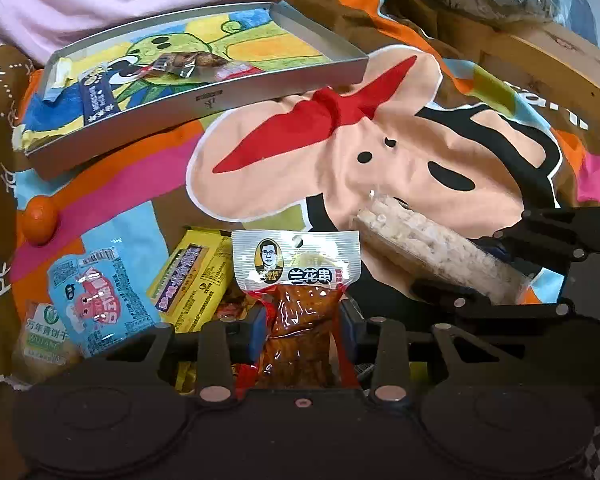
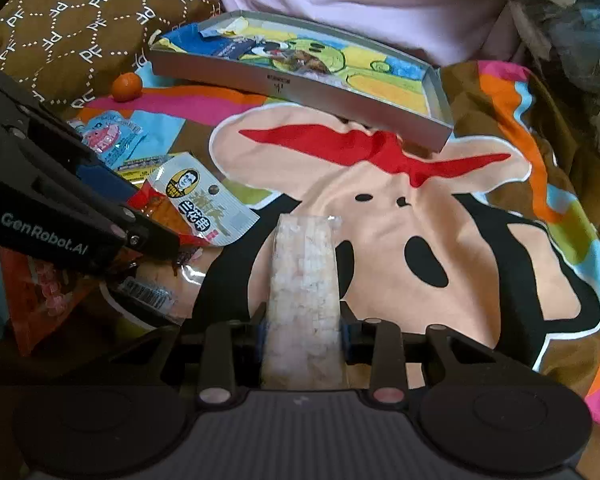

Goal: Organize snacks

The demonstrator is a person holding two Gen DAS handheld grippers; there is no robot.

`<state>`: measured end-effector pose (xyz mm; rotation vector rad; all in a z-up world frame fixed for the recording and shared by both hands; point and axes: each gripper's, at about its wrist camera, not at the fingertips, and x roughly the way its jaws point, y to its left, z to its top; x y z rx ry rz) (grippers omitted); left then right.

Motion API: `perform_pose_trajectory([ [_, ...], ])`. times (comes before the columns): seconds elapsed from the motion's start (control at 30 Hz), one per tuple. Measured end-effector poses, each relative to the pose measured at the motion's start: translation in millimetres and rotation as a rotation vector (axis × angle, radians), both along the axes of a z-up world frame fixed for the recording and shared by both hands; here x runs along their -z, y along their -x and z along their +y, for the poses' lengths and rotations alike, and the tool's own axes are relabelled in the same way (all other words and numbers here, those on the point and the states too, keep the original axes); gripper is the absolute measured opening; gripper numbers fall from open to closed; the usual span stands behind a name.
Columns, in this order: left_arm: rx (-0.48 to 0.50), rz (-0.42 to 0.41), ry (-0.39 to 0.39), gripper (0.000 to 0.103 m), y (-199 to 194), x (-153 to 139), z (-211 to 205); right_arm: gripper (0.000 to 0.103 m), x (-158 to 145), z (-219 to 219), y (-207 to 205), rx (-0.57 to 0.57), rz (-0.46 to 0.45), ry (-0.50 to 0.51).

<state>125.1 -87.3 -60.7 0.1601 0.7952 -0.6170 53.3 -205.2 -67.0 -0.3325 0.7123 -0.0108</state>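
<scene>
My left gripper (image 1: pixel 303 332) is shut on a red-brown snack packet with a silver header (image 1: pixel 296 264), pads pressed against both its sides above the snack pile. In the right wrist view this left gripper (image 2: pixel 140 208) comes in from the left with the same snack packet (image 2: pixel 200 200). My right gripper (image 2: pixel 303 332) is shut on a clear pack of white puffed-rice cake (image 2: pixel 304 264), which sticks out forward. The left wrist view shows the right gripper (image 1: pixel 504 268) and the rice cake pack (image 1: pixel 420 240) at the right. A shallow grey tray (image 1: pixel 204 100) (image 2: pixel 284 80) lies farther back, holding a few packets.
Loose snacks lie on the colourful cartoon blanket: a light-blue packet (image 1: pixel 96 300), a yellow packet (image 1: pixel 196 276), a green-labelled biscuit pack (image 1: pixel 44 332). A small orange fruit (image 1: pixel 40 220) (image 2: pixel 127 86) sits near a brown pillow (image 2: pixel 80 20). Pink fabric lies behind the tray; a wooden frame (image 1: pixel 540 64) runs at right.
</scene>
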Motion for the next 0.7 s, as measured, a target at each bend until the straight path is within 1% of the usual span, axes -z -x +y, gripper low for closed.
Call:
perform_pose_trajectory([
  [0.07, -0.005, -0.012, 0.01, 0.039, 2.0, -1.6, 0.3, 0.037, -1.0, 1.3, 1.5, -0.006, -0.014, 0.007],
  [0.2, -0.026, -0.043, 0.057, 0.038, 5.0, -9.9, 5.3, 0.037, -3.8, 5.2, 4.5, -0.021, -0.054, 0.027],
  [0.37, -0.06, -0.055, 0.09, 0.038, 2.1, -15.8, 10.4, 0.036, 0.0, 14.1, 2.9, -0.049, -0.056, 0.106],
  [0.43, -0.075, -0.057, 0.1, 0.038, 0.9, -16.7, 12.6, 0.036, 4.5, 21.1, 2.5, -0.053, -0.058, 0.196],
  [0.47, -0.08, -0.058, 0.103, 0.038, 0.1, -17.3, 13.2, 0.036, 7.3, 25.3, 2.5, -0.054, -0.064, 0.254],
  [0.53, -0.093, -0.062, 0.113, 0.038, -1.4, -18.8, 14.6, 0.036, 14.3, 34.7, 4.1, -0.072, -0.095, 0.403],
  [0.57, -0.097, -0.064, 0.117, 0.038, -2.2, -19.4, 15.3, 0.036, 15.6, 36.6, 5.2, -0.084, -0.115, 0.449],
  [0.7, -0.119, -0.072, 0.141, 0.038, -6.9, -23.4, 18.1, 0.036, 13.5, 39.4, 2.7, -0.116, -0.171, 0.536],
])
